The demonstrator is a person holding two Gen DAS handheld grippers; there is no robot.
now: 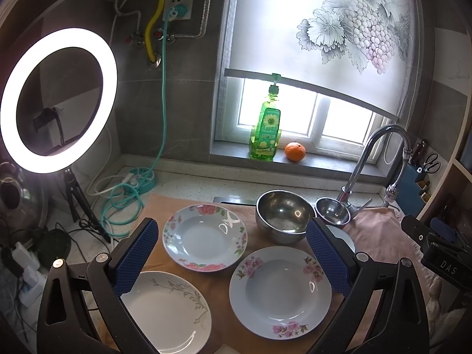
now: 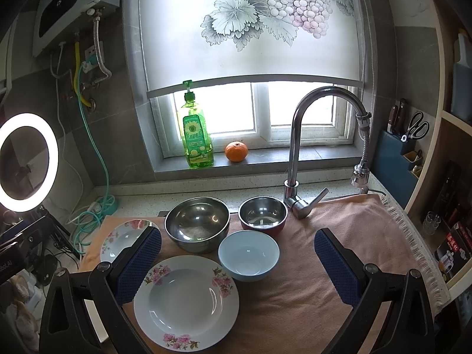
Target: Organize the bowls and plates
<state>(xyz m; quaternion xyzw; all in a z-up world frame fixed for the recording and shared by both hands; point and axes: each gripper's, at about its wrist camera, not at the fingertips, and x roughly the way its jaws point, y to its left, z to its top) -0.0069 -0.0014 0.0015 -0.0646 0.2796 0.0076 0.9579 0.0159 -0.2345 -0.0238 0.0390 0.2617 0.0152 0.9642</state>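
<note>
Three plates lie on a peach cloth (image 2: 339,265): a pink-flowered plate (image 1: 205,237) at the far left, a second pink-flowered plate (image 1: 280,292) (image 2: 185,303) near the front, and a white plate with grey leaves (image 1: 166,311) at the front left. Behind them stand a large steel bowl (image 1: 283,215) (image 2: 197,222), a small steel bowl (image 1: 332,211) (image 2: 262,214) and a pale blue bowl (image 2: 248,255). My left gripper (image 1: 231,236) hangs open above the plates. My right gripper (image 2: 238,246) is open too, above the blue bowl and the near plate. Neither holds anything.
A chrome faucet (image 2: 298,147) rises behind the bowls at the right. A green soap bottle (image 2: 196,135) and an orange (image 2: 236,151) sit on the windowsill. A lit ring light (image 1: 57,100) on a tripod and tangled cables (image 1: 121,200) fill the left counter. A knife and scissors holder (image 2: 398,147) hangs at the right.
</note>
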